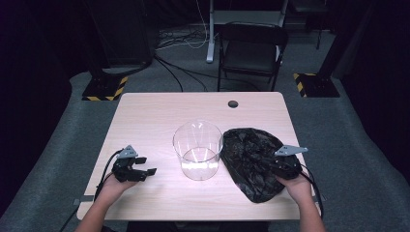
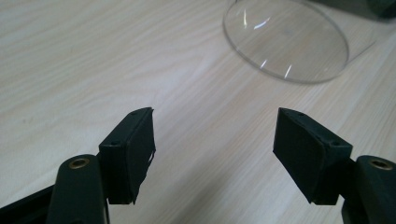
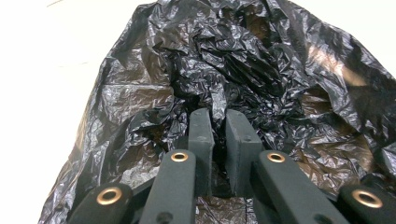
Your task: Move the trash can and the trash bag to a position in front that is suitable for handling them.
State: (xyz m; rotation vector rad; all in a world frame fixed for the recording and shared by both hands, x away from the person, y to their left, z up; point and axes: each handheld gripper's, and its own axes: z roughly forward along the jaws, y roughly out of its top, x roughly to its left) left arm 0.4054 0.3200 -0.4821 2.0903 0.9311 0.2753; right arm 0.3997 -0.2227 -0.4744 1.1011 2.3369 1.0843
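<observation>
Pale wood tabletop (image 1: 145, 116) carries everything. Nearest the person, the left gripper (image 2: 214, 149) hovers over bare wood with its jaws spread and nothing between them, while the right gripper (image 3: 218, 122) has its jaws nearly together, pinching a fold of the crumpled black plastic bag (image 1: 251, 159). Just beside the bag, seemingly touching it, stands the clear round container (image 1: 198, 150), still unlined; judging by this, the bag has only been gripped and must yet be opened and fitted. Only the right gripper view reveals the pinch itself.
</observation>
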